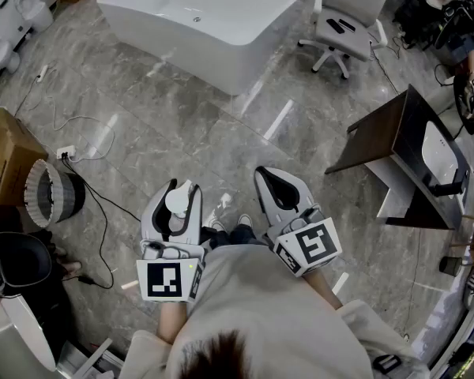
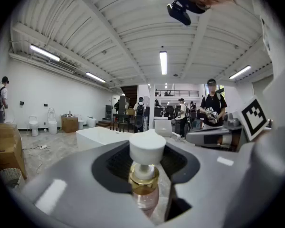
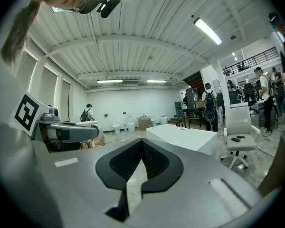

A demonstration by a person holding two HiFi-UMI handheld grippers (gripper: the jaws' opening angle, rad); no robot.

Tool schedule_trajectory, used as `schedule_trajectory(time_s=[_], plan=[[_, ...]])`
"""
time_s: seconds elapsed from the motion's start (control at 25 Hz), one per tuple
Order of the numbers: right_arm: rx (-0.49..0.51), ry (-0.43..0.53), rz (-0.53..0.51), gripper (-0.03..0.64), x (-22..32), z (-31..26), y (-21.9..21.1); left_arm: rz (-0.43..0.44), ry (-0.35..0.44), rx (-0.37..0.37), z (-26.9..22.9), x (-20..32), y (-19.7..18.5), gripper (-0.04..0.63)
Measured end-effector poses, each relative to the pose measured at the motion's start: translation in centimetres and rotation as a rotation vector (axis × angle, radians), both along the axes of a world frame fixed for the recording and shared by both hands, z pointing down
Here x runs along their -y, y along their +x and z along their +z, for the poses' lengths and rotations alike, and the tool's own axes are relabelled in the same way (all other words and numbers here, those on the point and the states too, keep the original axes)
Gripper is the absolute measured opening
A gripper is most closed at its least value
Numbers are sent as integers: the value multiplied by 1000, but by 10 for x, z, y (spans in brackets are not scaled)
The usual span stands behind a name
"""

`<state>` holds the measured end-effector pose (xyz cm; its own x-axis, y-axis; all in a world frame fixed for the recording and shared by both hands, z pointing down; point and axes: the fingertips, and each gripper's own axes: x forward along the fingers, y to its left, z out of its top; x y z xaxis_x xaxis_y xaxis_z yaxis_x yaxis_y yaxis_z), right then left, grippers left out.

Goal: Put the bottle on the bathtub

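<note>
- The white bathtub (image 1: pixel 197 22) is standing on the grey floor (image 1: pixel 221 140), well ahead of the person and a little toward the left side. A wide stretch of bare floor is lying between the bathtub and both grippers.
- An office chair (image 1: pixel 344 26) is standing just beside the bathtub, at its right end. It is not in the straight way from the grippers to the bathtub.
- Both arms are being held close to the body, side by side and almost level, and both grippers are pointing toward the bathtub. Both hands are about equally far from the bathtub, so neither is really nearer.
- The left gripper (image 1: pixel 178 189) is the one carrying the load. Its jaws are pinching the bottle and standing partly apart around it.
- The right gripper (image 1: pixel 278 186) is pressed together with nothing between its jaws. Only a thin wedge of floor is showing through them.
- The bottle (image 2: pixel 143 177) is not yet on the bathtub; it is well apart from it, hanging over the floor. It is standing upright in the grip, its long axis crossing the jaws, with the white cap and gold collar above them and the clear body between them.
- In my judgement, the coming move is depending on this one relation. The bathtub rim is lying ahead of the left gripper, so the person is needing to walk closer before lowering the bottle upright onto it.
</note>
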<state>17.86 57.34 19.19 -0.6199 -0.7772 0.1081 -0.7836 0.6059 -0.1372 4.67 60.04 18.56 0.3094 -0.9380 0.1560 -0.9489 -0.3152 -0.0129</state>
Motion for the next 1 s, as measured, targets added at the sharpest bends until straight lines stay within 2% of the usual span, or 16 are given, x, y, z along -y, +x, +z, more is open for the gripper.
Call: schedule_trajectory(time_s=[0.48,0.76,1.0], plan=[[-29,13,-16,-2,11,-2,12,4,-1,-12,-1,11,17,204],[30,37,-52,-2,11,-8,19,-15,10,-25,-4,17,20,204],[27,29,-51,-2,17,0,38,-37,30,-43,-6,23,27,204]])
